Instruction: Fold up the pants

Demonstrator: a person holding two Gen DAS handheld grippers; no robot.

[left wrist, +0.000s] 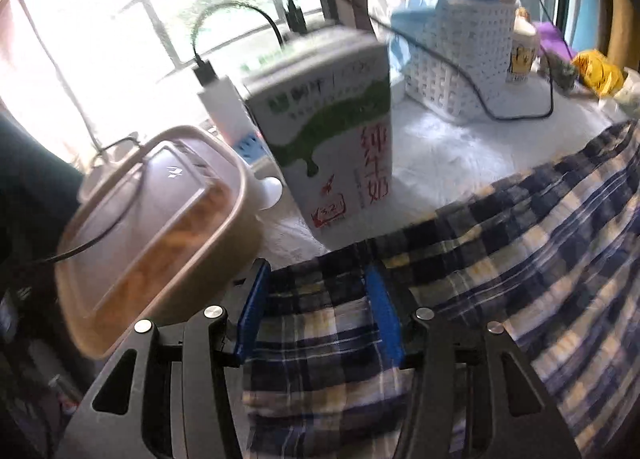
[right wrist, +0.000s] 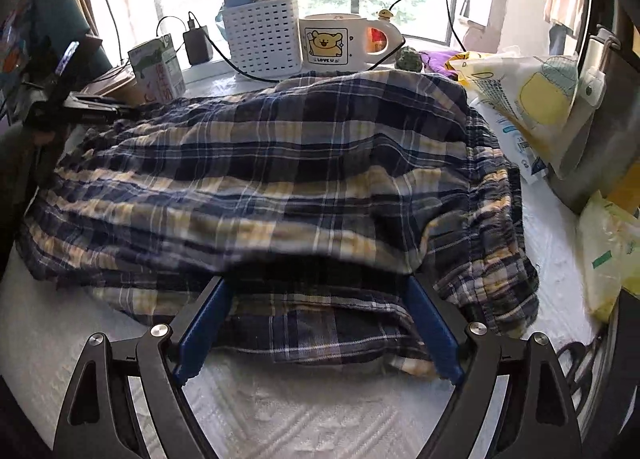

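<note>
Far left sits a beige plastic lunch box with a clear lid, and just beside it a white and green milk carton with red lettering stands close to the edge of the cloth. The left gripper is down at that left end of the navy, white and yellow plaid cotton pants — its blue pads stand apart with the fabric running between them, and I can't see them pressing on it, so I'd call it a loosened hold rather than a clamp.

The pants lie across the white textured cloth covering the table, bunched into a broad doubled heap with one layer draped over another. To my eye a first fold is already in: the top layer overhangs a lower one along the near edge. It is not tidy, though; the upper layer billows, and the gathered waistband end on the right is rumpled.

The right gripper stands at the near edge with its jaws wide apart, straddling the lower layer and gripping nothing. Behind are a white perforated plastic basket and a cream mug with a yellow bear print.

What's left, I'd judge — flattening the heap, squaring the edges, and at least one more fold across.
</note>
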